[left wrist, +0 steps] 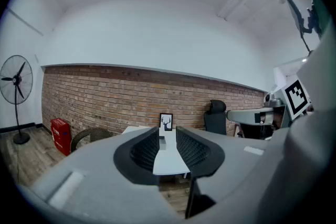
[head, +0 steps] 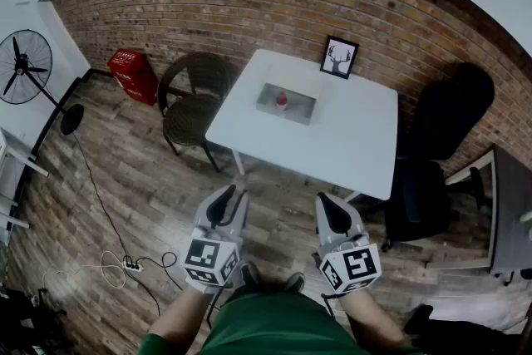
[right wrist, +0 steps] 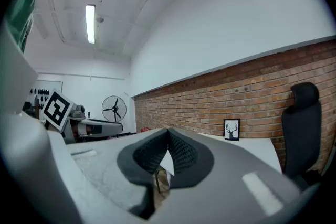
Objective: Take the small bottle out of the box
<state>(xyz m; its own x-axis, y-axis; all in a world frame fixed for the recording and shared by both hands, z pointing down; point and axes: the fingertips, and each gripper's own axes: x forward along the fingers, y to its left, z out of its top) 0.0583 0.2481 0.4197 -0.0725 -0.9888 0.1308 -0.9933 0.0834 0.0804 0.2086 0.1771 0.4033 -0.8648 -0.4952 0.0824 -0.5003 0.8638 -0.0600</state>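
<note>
While the left gripper point(head: 227, 197) and right gripper point(head: 327, 202) hang short of the white tabletop point(head: 341, 141), the small bottle point(head: 282, 101) stands inside the grey box point(head: 287, 115) on that tabletop. Left jaws sit drawn almost together around nothing. Right jaws meet at their tips, empty.

The white worktop point(head: 332, 129) stands well ahead of the left tool point(head: 235, 194) and the right tool point(head: 324, 199). A shallow grey box point(head: 283, 113) lies on it; beyond the box, farthest from both, stands a framed picture point(head: 339, 57).
</note>
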